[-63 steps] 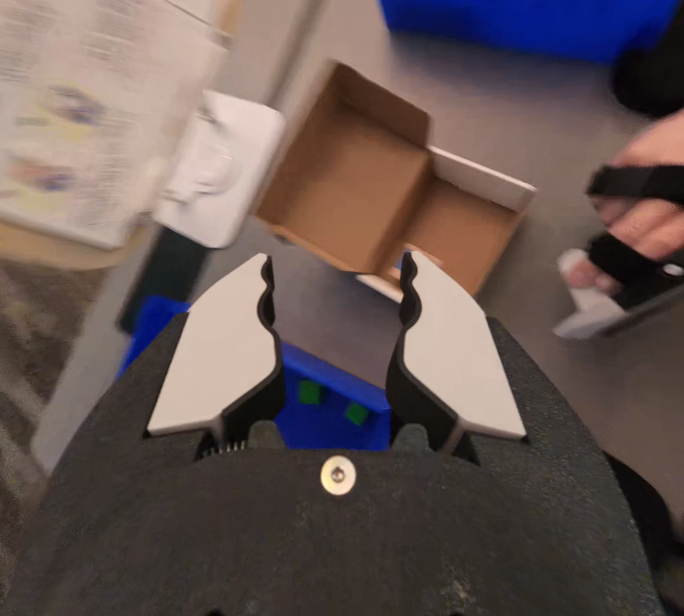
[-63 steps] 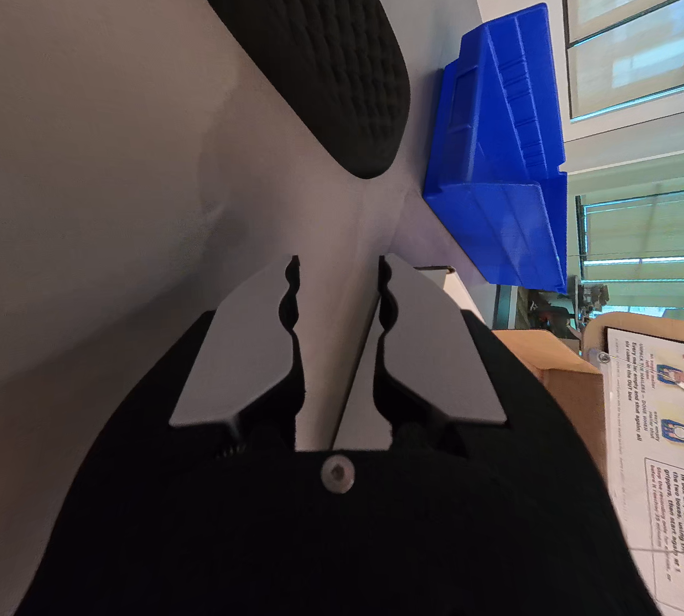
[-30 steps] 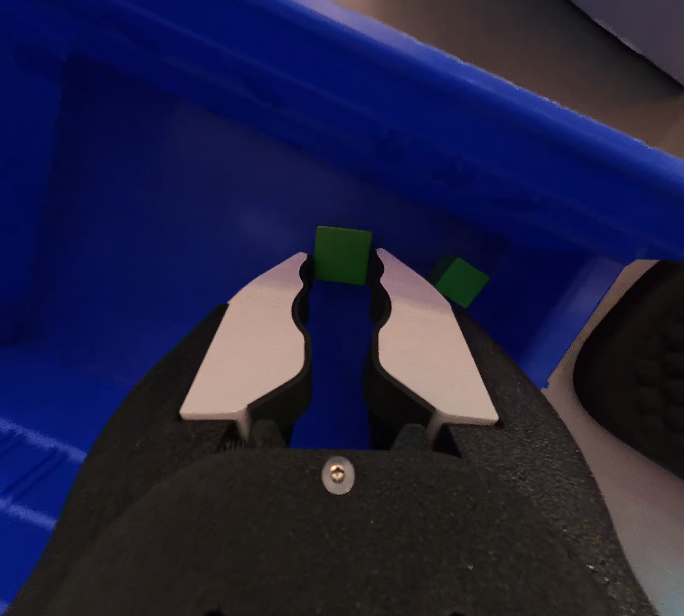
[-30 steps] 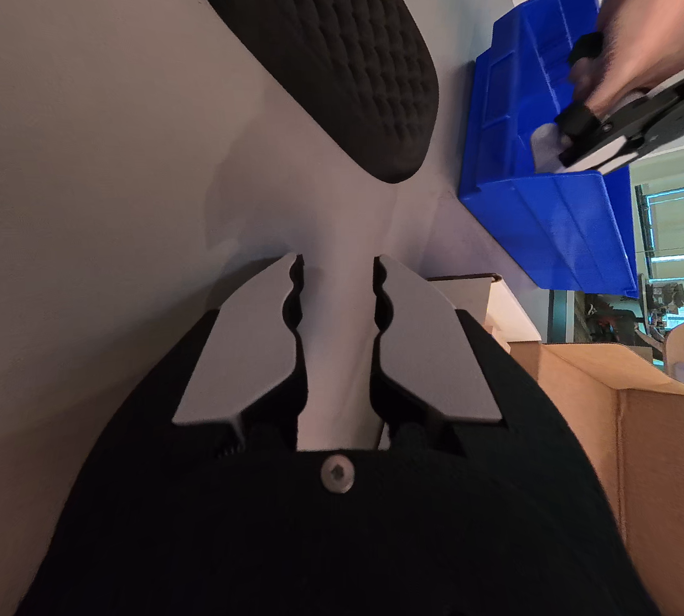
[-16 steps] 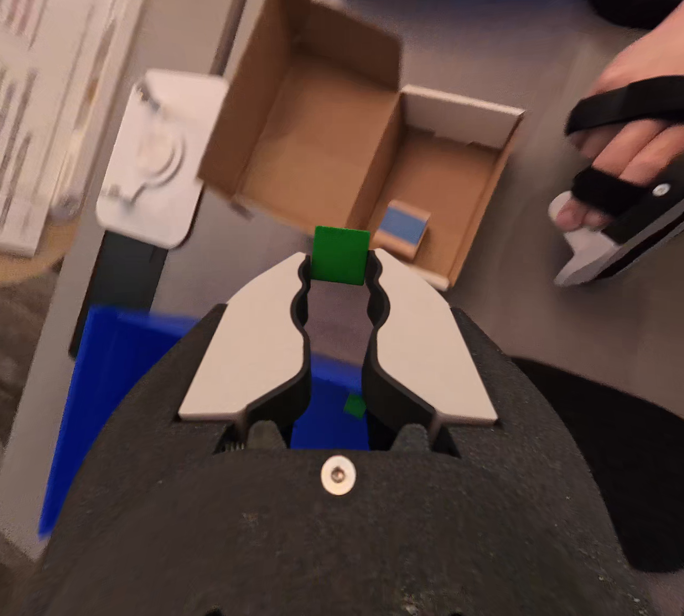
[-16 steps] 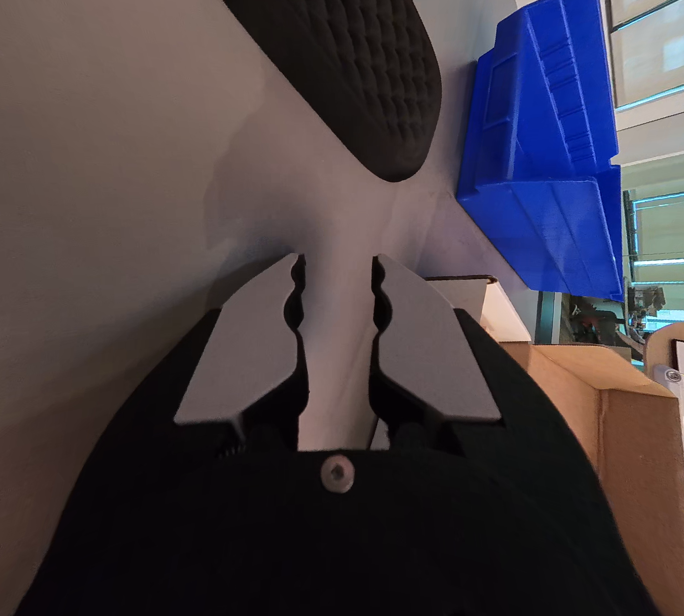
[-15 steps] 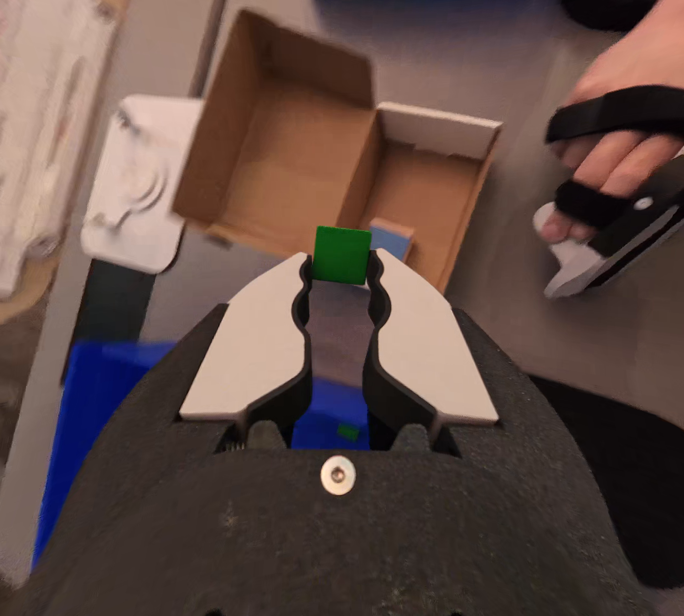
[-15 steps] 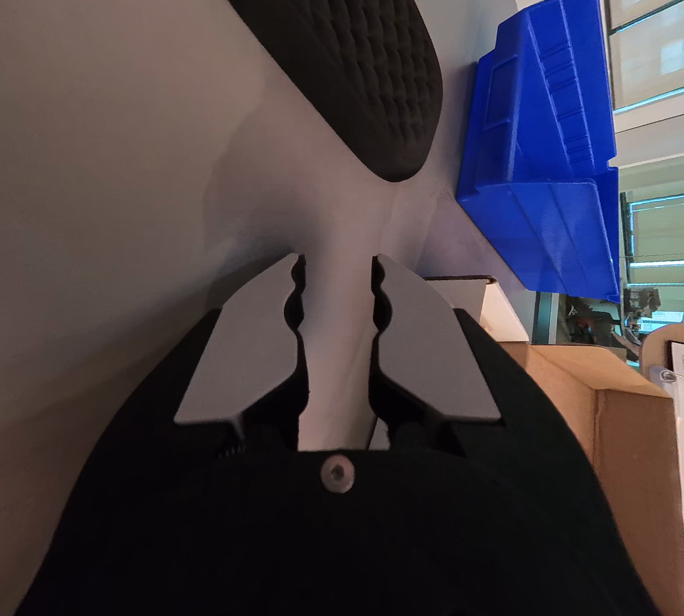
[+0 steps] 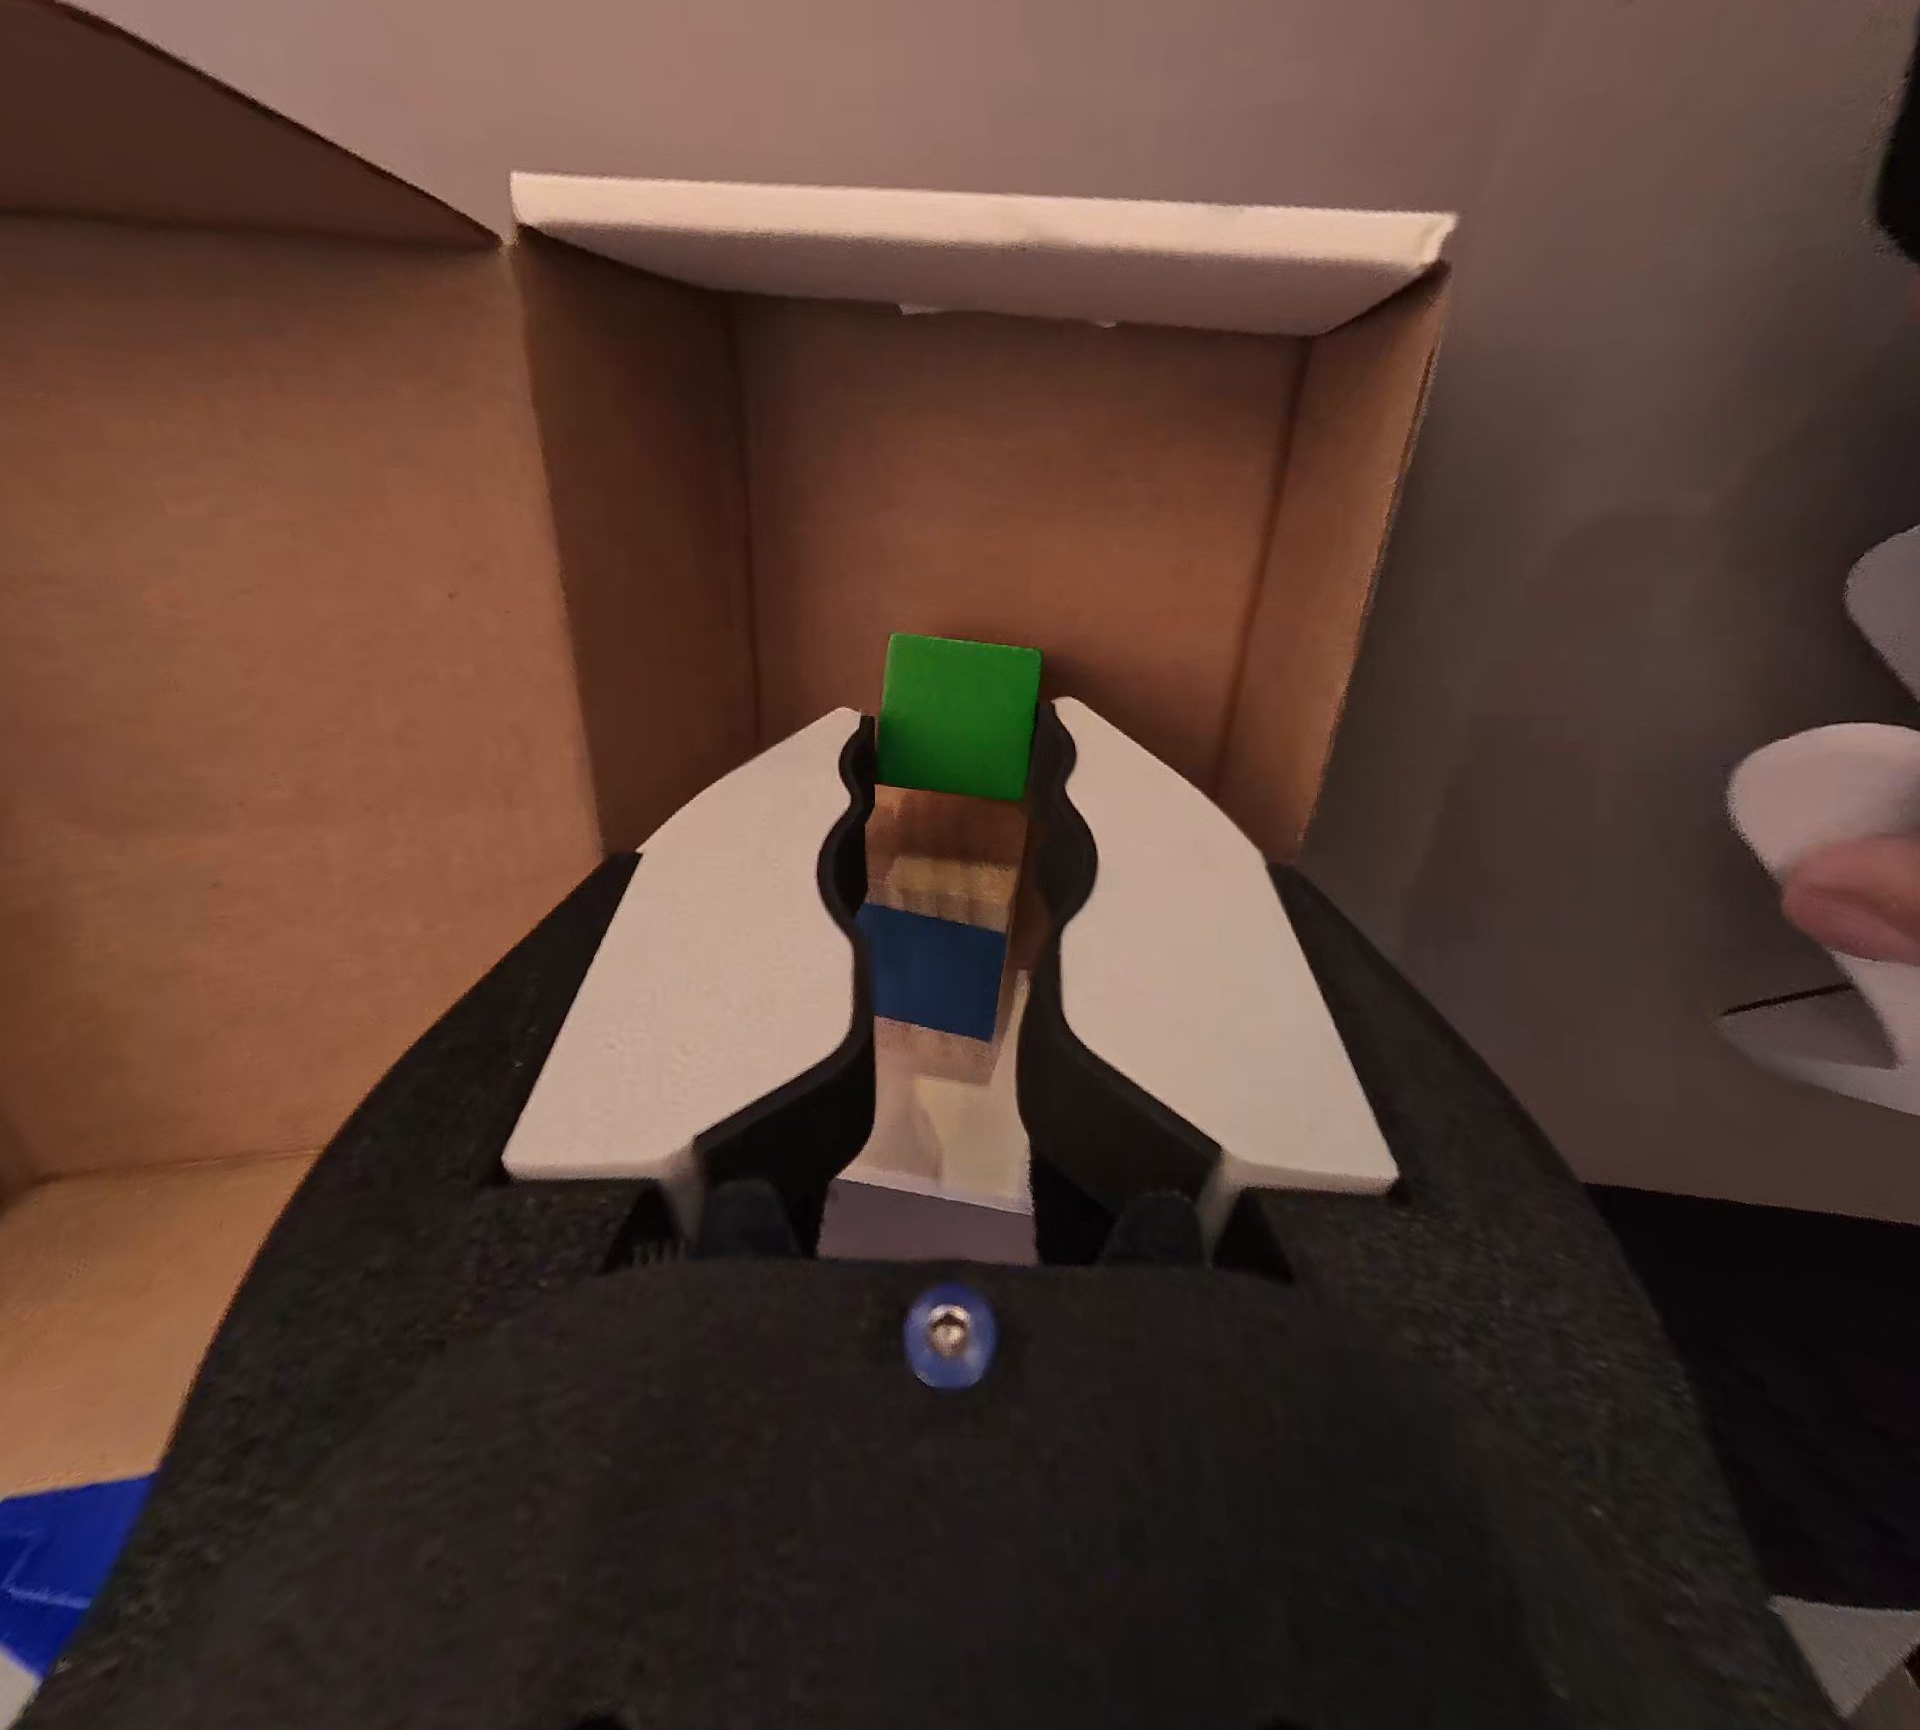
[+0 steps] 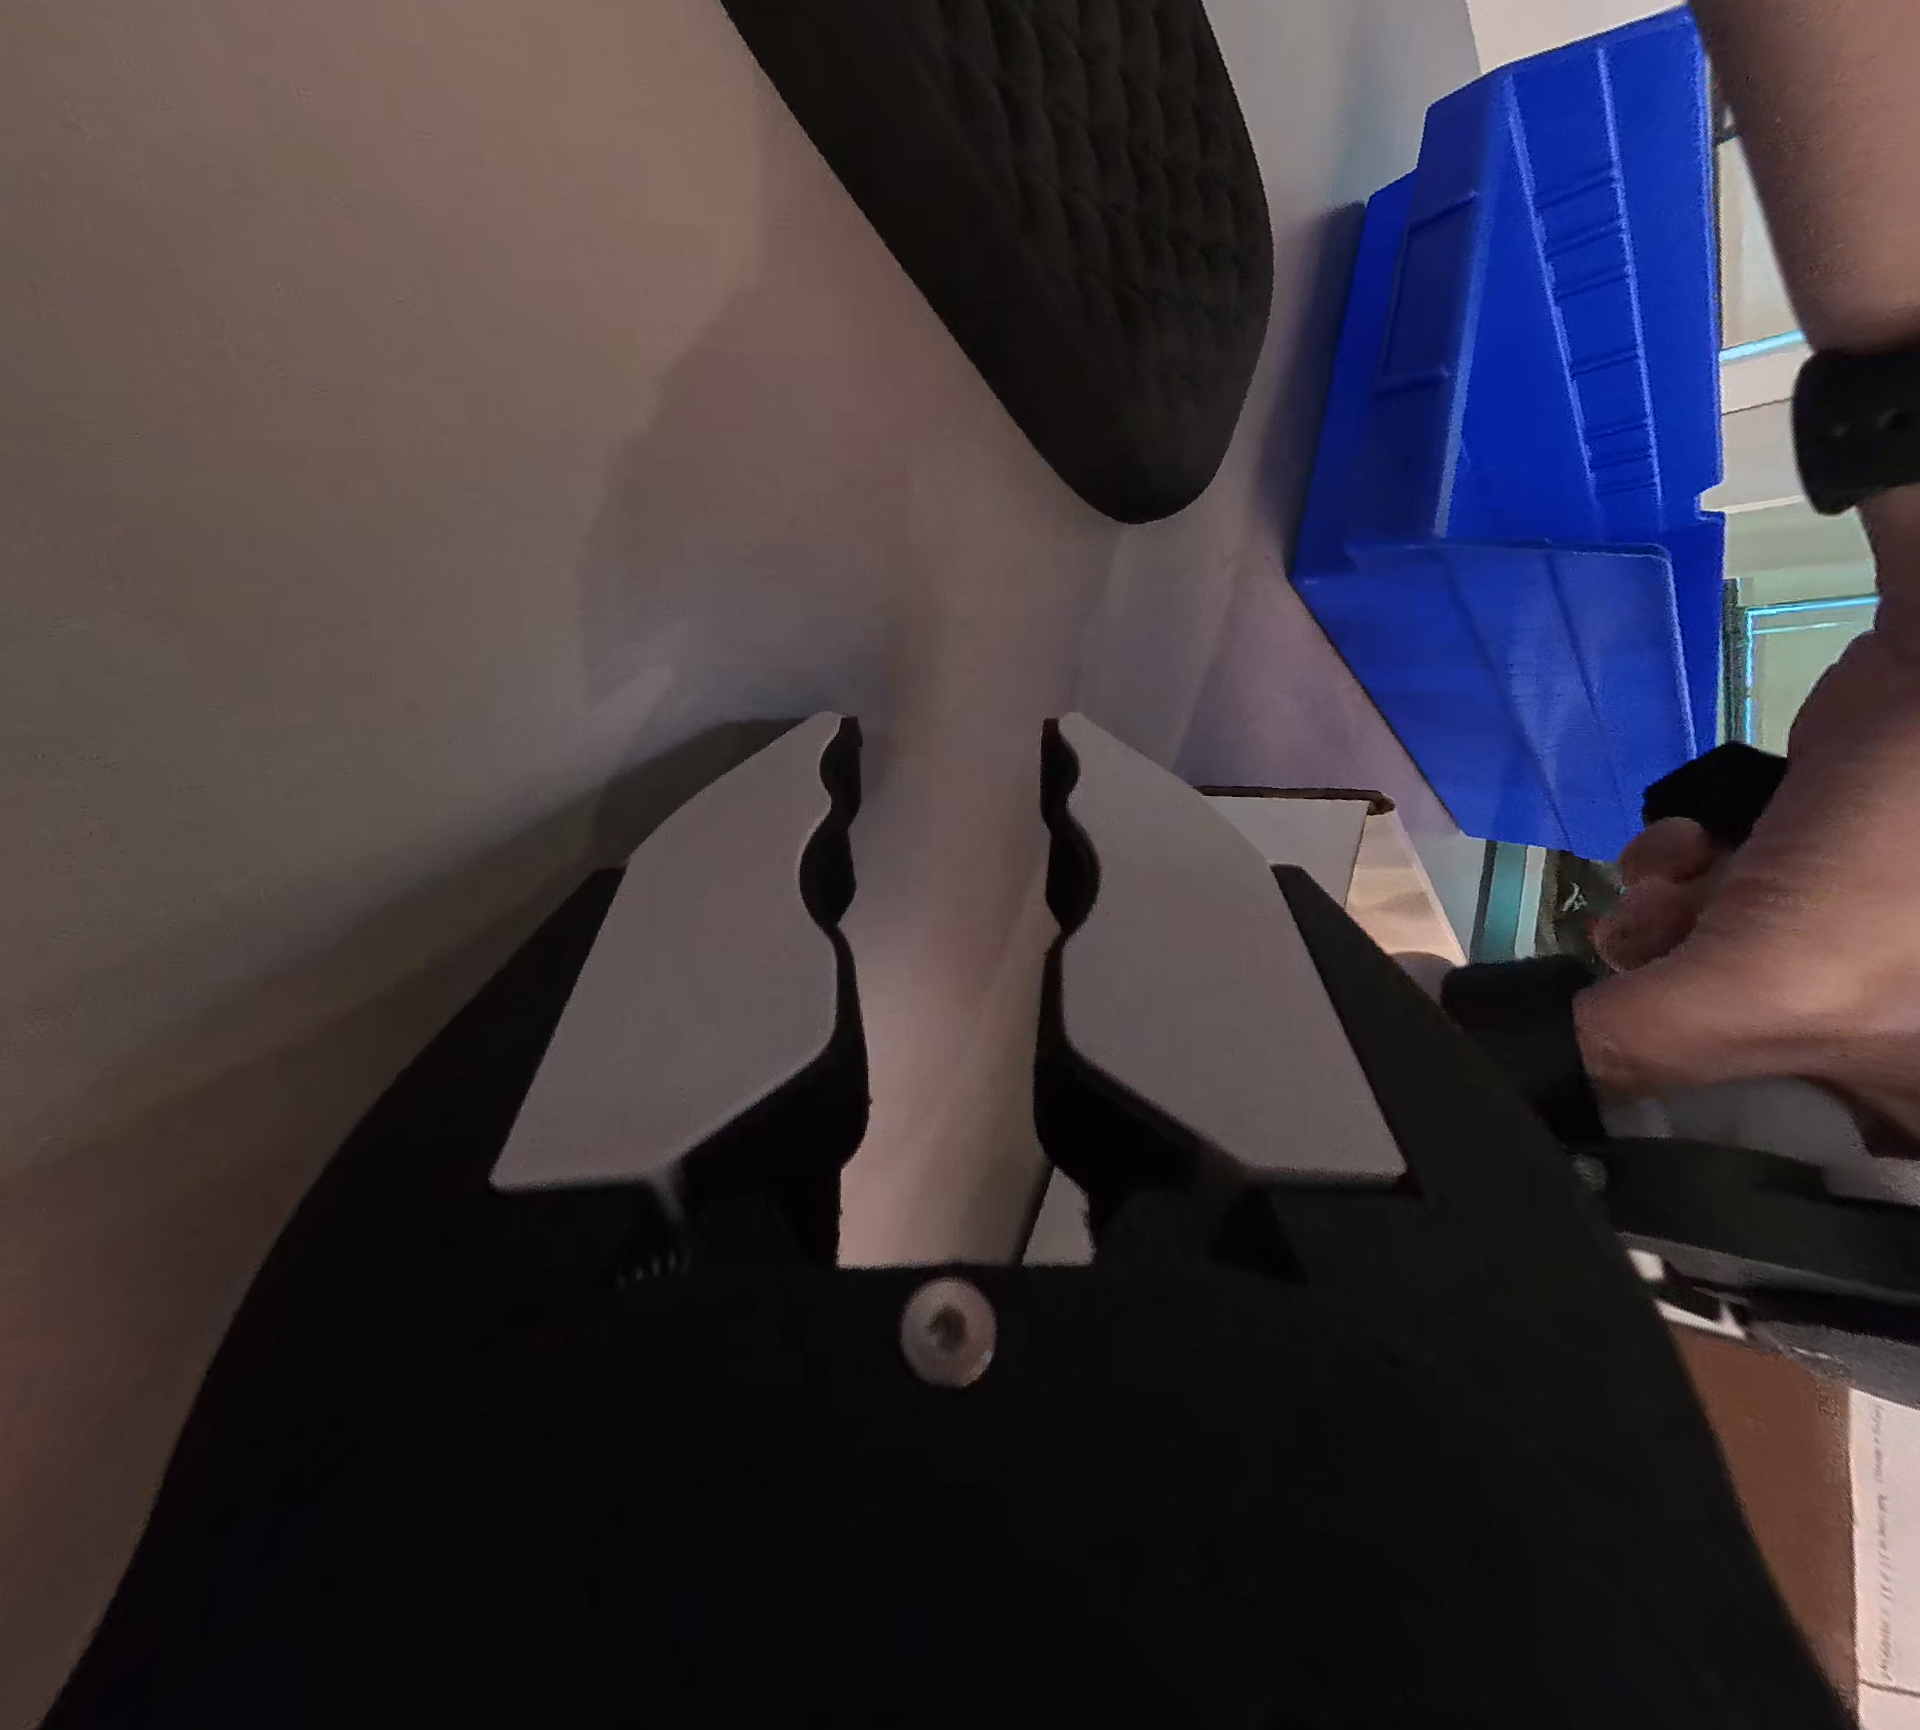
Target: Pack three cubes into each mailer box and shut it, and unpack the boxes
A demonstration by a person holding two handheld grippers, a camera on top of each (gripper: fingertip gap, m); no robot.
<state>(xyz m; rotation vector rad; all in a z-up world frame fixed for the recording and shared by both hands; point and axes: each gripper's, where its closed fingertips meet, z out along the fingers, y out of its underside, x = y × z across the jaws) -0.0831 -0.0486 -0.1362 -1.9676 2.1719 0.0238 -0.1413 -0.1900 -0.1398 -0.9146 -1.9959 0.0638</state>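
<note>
My left gripper (image 9: 956,724) is shut on a green cube (image 9: 958,714) and holds it down inside the open mailer box (image 9: 977,257), over the box floor. A cube with a blue face (image 9: 930,968) lies on the box floor just below, seen between the fingers. The box's lid (image 9: 260,600) lies open to the left. My right gripper (image 10: 948,730) lies on its side close to the grey table, jaws a little apart with nothing between them. A corner of the mailer box (image 10: 1304,813) shows beside its right finger.
A blue bin (image 10: 1527,475) stands on the table beyond the right gripper, with a black textured pad (image 10: 997,111) nearer. A person's hand (image 10: 1766,932) holds the other gripper at the right edge. A hand on the right gripper (image 9: 1849,859) shows in the left wrist view.
My left gripper took the green cube from the blue bin, carried it over and lowered it into the mailer box. My right gripper has stayed almost still on the table.
</note>
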